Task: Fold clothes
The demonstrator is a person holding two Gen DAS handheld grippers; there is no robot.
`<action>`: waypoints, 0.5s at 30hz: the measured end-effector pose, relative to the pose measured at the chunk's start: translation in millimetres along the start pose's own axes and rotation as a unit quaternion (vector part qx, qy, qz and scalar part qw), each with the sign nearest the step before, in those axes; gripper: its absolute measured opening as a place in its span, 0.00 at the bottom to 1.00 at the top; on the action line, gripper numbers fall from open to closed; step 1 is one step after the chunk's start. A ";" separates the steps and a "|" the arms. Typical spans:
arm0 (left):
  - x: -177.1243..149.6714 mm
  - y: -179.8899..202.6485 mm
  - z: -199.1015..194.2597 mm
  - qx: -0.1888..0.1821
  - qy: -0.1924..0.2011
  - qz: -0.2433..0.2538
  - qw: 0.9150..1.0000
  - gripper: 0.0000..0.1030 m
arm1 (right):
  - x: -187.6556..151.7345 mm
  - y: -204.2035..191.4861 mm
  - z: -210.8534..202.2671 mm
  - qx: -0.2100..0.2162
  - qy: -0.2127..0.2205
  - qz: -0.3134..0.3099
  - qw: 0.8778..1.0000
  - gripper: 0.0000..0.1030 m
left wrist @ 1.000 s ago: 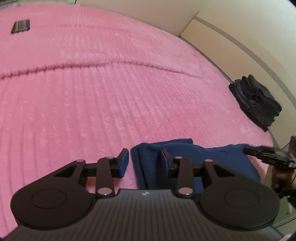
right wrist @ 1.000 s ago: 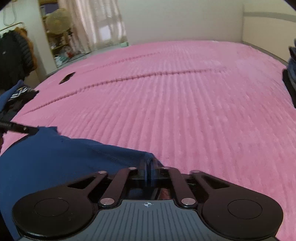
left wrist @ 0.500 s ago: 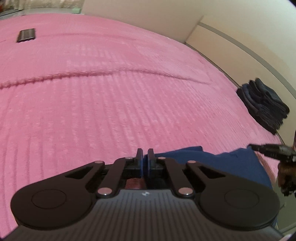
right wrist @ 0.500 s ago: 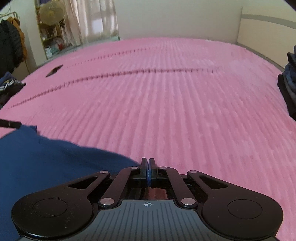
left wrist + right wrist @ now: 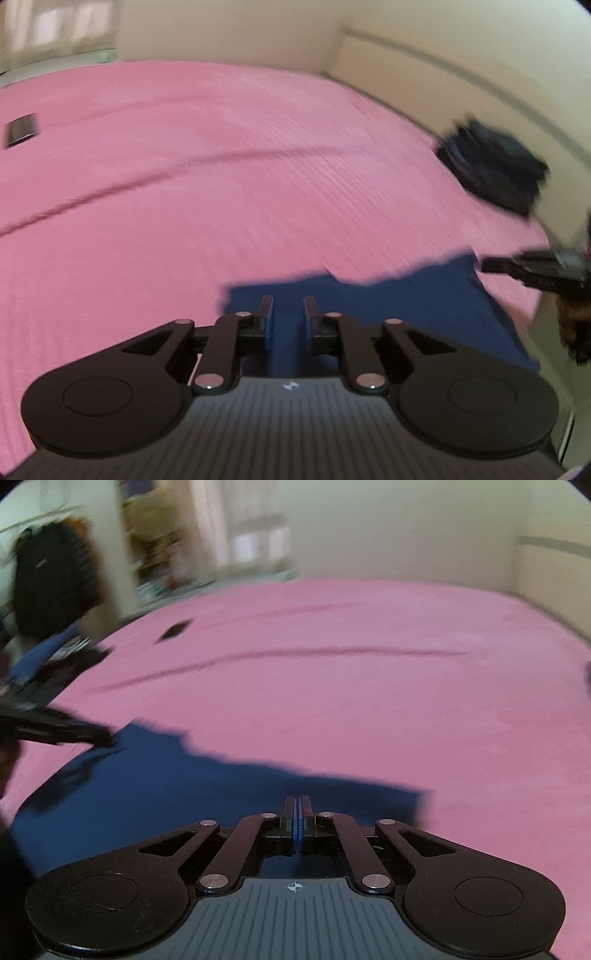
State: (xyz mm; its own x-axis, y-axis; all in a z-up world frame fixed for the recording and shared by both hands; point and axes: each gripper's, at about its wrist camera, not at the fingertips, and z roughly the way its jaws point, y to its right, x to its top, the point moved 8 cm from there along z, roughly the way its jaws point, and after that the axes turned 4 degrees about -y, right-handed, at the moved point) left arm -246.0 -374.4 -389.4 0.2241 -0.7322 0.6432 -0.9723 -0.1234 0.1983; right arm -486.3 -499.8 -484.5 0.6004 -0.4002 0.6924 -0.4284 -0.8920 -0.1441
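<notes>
A dark blue garment [image 5: 406, 295] lies flat at the near edge of the pink bed [image 5: 221, 184]. My left gripper [image 5: 288, 314] is open a little above the garment's left part, nothing between its pads. My right gripper [image 5: 298, 812] is shut over the garment's [image 5: 184, 782] right part; whether cloth is between the pads is hidden. Each gripper shows at the edge of the other's view: the right one [image 5: 532, 269] in the left wrist view, the left one [image 5: 55, 729] in the right wrist view. Both views are blurred by motion.
A stack of dark folded clothes [image 5: 495, 173] sits at the bed's right edge by the headboard. A small dark flat object [image 5: 22, 129] lies far left on the bed. Clothes hang at the room's left [image 5: 48, 579].
My left gripper closed half a second ago and has now opened over the garment. The garment lies further up the bed. Both cameras tilted upward.
</notes>
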 end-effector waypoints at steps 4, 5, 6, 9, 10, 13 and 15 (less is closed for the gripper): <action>-10.8 9.2 18.3 0.027 -0.019 0.044 0.998 0.15 | 5.6 21.9 30.7 -0.009 -0.022 0.015 1.000 0.00; -10.1 7.7 19.0 0.029 -0.018 0.045 0.998 0.15 | 9.4 33.3 34.7 -0.013 -0.021 0.027 0.999 0.00; -8.7 5.4 19.4 0.030 -0.018 0.041 0.999 0.15 | 13.2 44.8 38.7 -0.017 -0.021 0.039 0.999 0.00; -5.5 -2.8 23.0 0.037 -0.020 0.037 0.998 0.15 | 18.8 75.5 43.5 -0.080 -0.030 0.022 0.996 0.00; -5.5 -5.9 24.0 0.038 -0.020 0.036 0.998 0.15 | 19.3 85.0 41.0 -0.091 -0.033 0.028 0.995 0.00; -5.5 -12.2 25.7 0.036 -0.018 0.028 0.999 0.15 | 21.0 87.9 16.8 -0.095 -0.015 0.050 0.994 0.00; -6.2 -11.6 23.8 0.038 -0.016 0.027 0.999 0.15 | 14.3 73.7 -5.7 -0.081 0.000 0.055 0.995 0.00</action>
State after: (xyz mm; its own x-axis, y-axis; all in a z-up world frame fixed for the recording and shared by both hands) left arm -237.7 -384.4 -413.3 0.1704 -0.7598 0.6275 -0.9854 -0.1332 0.1063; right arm -513.2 -570.1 -481.2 0.5444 -0.4929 0.6787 -0.5945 -0.7976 -0.1023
